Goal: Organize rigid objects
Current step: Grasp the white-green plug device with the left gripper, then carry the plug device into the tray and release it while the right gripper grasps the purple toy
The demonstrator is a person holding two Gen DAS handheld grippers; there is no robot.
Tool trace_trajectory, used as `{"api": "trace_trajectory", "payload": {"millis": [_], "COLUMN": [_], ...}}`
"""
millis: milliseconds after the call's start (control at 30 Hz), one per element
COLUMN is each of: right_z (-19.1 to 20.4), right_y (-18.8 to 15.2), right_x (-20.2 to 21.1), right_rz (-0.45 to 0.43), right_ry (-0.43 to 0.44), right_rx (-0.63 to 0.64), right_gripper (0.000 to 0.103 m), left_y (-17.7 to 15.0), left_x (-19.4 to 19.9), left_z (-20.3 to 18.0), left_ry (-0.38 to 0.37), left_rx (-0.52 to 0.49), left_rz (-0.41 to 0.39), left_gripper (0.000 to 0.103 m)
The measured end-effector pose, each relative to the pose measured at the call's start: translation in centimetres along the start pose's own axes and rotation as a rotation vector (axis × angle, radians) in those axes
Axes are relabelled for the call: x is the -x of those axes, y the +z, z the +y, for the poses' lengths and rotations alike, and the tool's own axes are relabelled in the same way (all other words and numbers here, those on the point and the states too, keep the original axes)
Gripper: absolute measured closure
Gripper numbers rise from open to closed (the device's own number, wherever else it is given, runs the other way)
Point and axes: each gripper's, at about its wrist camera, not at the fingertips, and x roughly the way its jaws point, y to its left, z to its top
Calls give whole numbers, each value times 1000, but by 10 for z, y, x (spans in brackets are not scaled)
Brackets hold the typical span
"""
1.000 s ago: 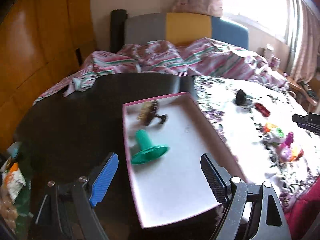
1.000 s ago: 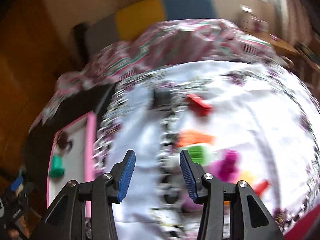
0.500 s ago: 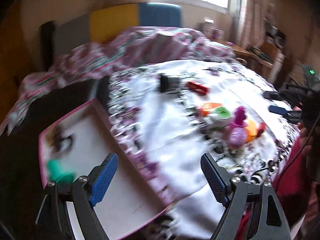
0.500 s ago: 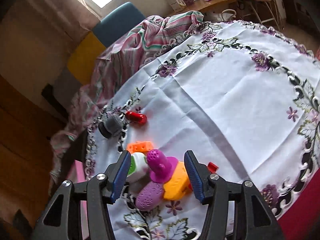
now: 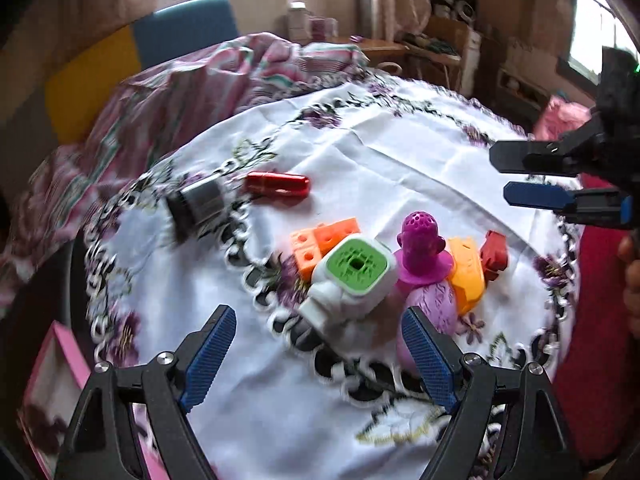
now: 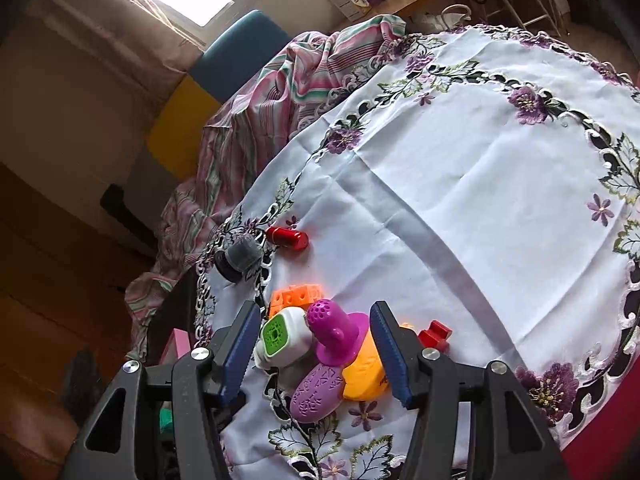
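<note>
A pile of toys lies on the white flowered cloth (image 5: 400, 160): a white block with a green face (image 5: 352, 276), a magenta perforated piece (image 5: 420, 248), an orange brick (image 5: 320, 240), a yellow piece (image 5: 466, 272), a purple oval (image 5: 430, 308) and a small red piece (image 5: 494, 252). Farther back lie a red cylinder (image 5: 278, 185) and a grey cylinder (image 5: 198, 204). My left gripper (image 5: 320, 356) stands open just short of the pile, empty. My right gripper (image 5: 520, 176) hovers right of the pile, jaws opening, nothing pressed; the magenta piece (image 6: 336, 328) shows between its pads.
The pink-rimmed tray (image 5: 60, 344) sits at the lower left beside the cloth's edge. A striped blanket (image 6: 260, 120) is bunched behind the table, with chairs and a cluttered desk beyond. A hand (image 5: 632, 272) shows at the right edge.
My left gripper swung from over the pink tray rightward to the toy pile. My right gripper rolled, closed in on the same pile, and its jaws spread wider.
</note>
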Motion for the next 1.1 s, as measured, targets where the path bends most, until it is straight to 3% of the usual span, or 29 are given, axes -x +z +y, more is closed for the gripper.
{"api": "trace_trajectory", "payload": {"millis": [267,333,400,433,667,1100], "right_z": [-2,-2,-3,-3,-4,-1], "right_y": [1,1,1,1,1,0], "right_x": [-3,-3,-2,-2,-1,-13], "right_rz": [16,17,12,10,3,65], "right_ry": [31,36,39,40,29,-43], "right_rx": [-7,-11,-15,-17,-24,-7], "right_gripper": [43,43,43,43,43,43], "left_y": [18,19,17,16,6,-25], "left_x": [-39,-46,-54,-57,-47,9], "left_z": [-9,-10,-11,-13,-14,11], "left_ry": [-13,-27,-73,-64,-52,-32], "left_rx": [-99,-89,-73,-69,-25,182], "left_rz": [39,40,60,69,37,-33], "left_gripper": [15,20,46,48,49,49]}}
